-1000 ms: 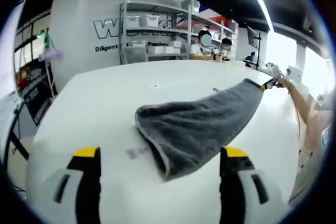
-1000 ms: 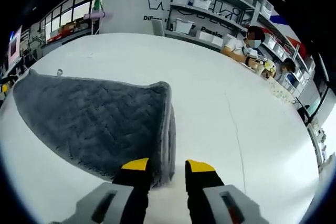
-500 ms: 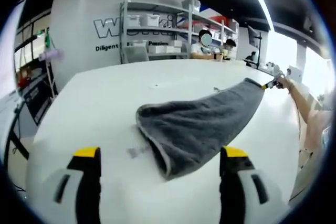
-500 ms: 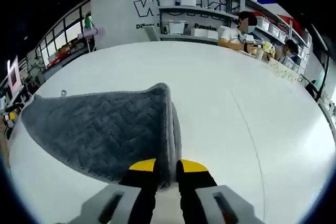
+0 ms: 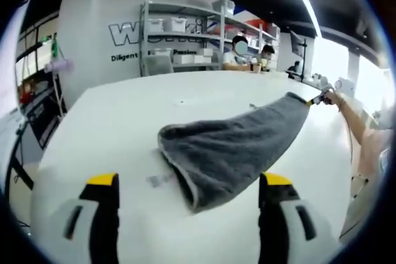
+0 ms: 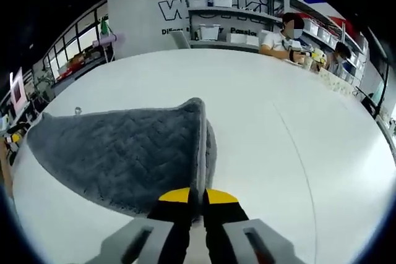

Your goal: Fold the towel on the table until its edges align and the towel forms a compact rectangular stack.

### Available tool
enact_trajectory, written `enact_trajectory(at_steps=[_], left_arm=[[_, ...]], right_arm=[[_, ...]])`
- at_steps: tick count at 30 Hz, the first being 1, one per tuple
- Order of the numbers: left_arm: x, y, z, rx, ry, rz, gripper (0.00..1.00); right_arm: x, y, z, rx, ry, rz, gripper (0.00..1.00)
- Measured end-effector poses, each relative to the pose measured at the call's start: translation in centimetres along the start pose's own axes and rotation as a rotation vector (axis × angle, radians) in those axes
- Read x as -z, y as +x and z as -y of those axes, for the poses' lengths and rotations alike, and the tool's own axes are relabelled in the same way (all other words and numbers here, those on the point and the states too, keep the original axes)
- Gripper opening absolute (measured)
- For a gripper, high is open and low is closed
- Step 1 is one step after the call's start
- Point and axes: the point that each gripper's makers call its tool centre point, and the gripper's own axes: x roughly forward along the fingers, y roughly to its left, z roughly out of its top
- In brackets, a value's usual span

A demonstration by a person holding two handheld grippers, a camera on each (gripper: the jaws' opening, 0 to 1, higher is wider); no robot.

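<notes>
In the left gripper view, my left gripper (image 5: 189, 214) has its jaws spread wide, empty; the towel (image 5: 232, 146) lies folded on the desk (image 5: 124, 122), stretching toward two o'clock. In the right gripper view, my right gripper (image 6: 197, 205) pinches the towel's (image 6: 124, 153) corner at six o'clock. I'd judge further folds remain.

The right gripper (image 6: 197, 199) closed its jaws over the last second, from standing apart around the near corner of the grey towel (image 6: 133, 156) to pinching its edge between the yellow tips. As they closed, that gripper moved so the towel's hem (image 6: 199, 146) ran straight up from between the jaws, and the corner rose slightly off the white table (image 6: 297, 128).
</notes>
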Motion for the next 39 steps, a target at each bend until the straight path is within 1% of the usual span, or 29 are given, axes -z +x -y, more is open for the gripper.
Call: enact_trajectory(at_steps=[2, 7, 9, 13, 15, 19, 20, 21, 26, 32, 33, 38, 39], left_arm=[[-0.2, -0.1, 0.2, 0.002, 0.007, 0.008, 0.99], [-0.5, -0.2, 0.2, -0.001, 0.015, 0.014, 0.99], [-0.7, -0.3, 0.5, 0.014, 0.02, 0.024, 0.99], [-0.9, -0.4, 1.0, 0.032, 0.024, 0.034, 0.99], [-0.7, -0.4, 0.8, 0.026, 0.026, 0.027, 0.99], [-0.8, -0.6, 0.4, 0.024, 0.018, 0.035, 0.99], [-0.8, -0.6, 0.4, 0.025, 0.013, 0.038, 0.99], [-0.8, -0.6, 0.3, 0.025, 0.012, 0.038, 0.99], [-0.7, -0.5, 0.0, 0.027, 0.004, 0.035, 0.99], [-0.8, -0.5, -0.2, 0.036, -0.009, 0.043, 0.99], [-0.7, -0.6, -0.2, 0.036, -0.012, 0.045, 0.99], [-0.7, -0.7, -0.2, 0.032, -0.018, 0.048, 0.99], [-0.7, -0.7, -0.2, 0.032, -0.02, 0.049, 0.99]], right_arm=[[-0.2, -0.4, -0.2, 0.003, -0.007, -0.002, 0.06], [-1.9, -1.1, -1.1, 0.052, -0.112, 0.015, 0.06], [-2.6, -1.3, -1.5, 0.055, -0.119, 0.025, 0.06], [-4.5, -1.7, -2.8, 0.065, -0.163, 0.051, 0.06], [-5.0, -1.8, -3.3, 0.063, -0.174, 0.058, 0.05], [-6.1, -1.6, -6.2, 0.014, -0.219, 0.083, 0.04], [-6.3, -1.5, -7.2, 0.009, -0.248, 0.082, 0.04], [-6.4, -1.5, -7.3, 0.008, -0.254, 0.083, 0.04], [-7.5, -1.1, -10.8, -0.036, -0.308, 0.092, 0.04], [-7.3, 0.0, -14.2, -0.094, -0.348, 0.081, 0.04], [-7.3, 0.1, -14.5, -0.098, -0.354, 0.078, 0.04], [-7.3, 0.4, -17.1, -0.131, -0.399, 0.074, 0.04], [-7.5, 0.5, -17.5, -0.138, -0.408, 0.074, 0.04]])
